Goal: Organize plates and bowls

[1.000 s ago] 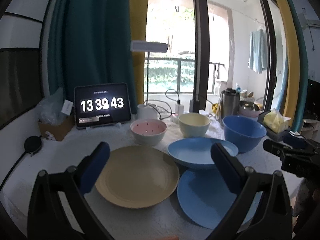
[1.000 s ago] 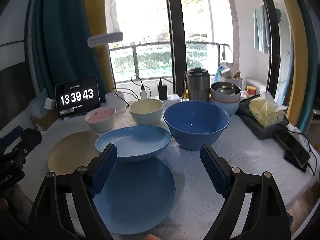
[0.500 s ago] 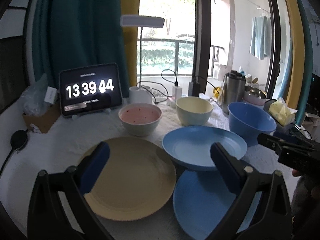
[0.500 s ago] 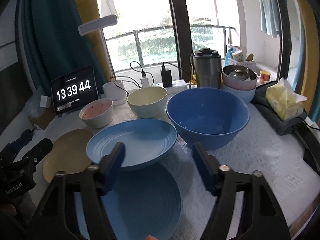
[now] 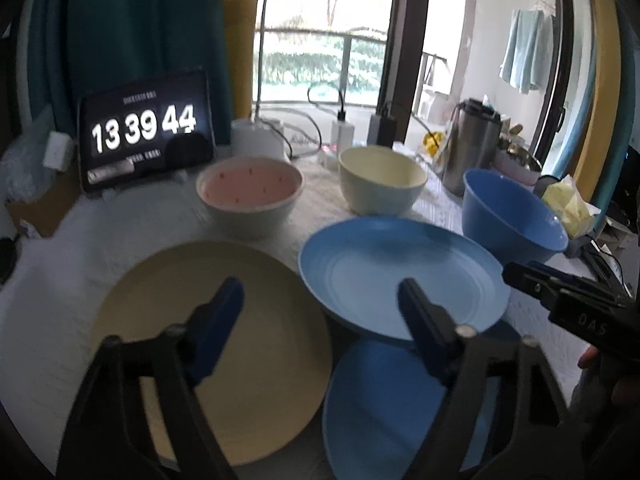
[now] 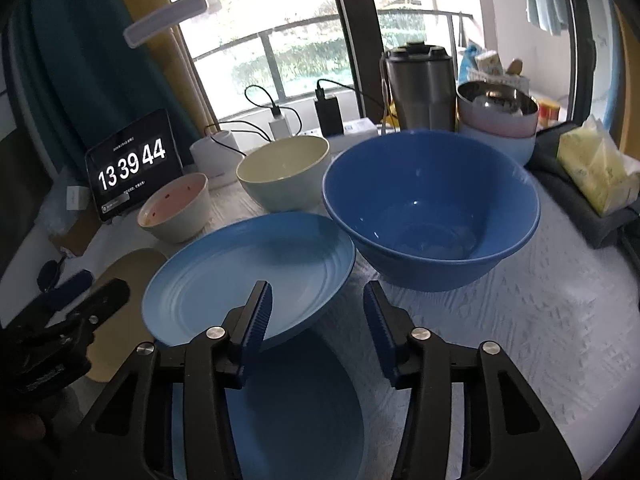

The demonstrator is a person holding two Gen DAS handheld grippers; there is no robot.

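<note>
A tablet (image 5: 146, 130) propped behind the pink bowl (image 5: 249, 196) shows 13 39 44 in large white digits; its smaller lines of text are too blurred to read

Black gripper frames, silver screws, ribbed blue fingers (image 6: 259, 316); blurred white lettering, perhaps "DAS".

Both hand-held grippers (image 5: 320, 300) (image 6: 318, 300) narrower, lower.

Teal curtain (image 5: 132, 32) beside bright balcony window (image 6: 280, 20).
</note>
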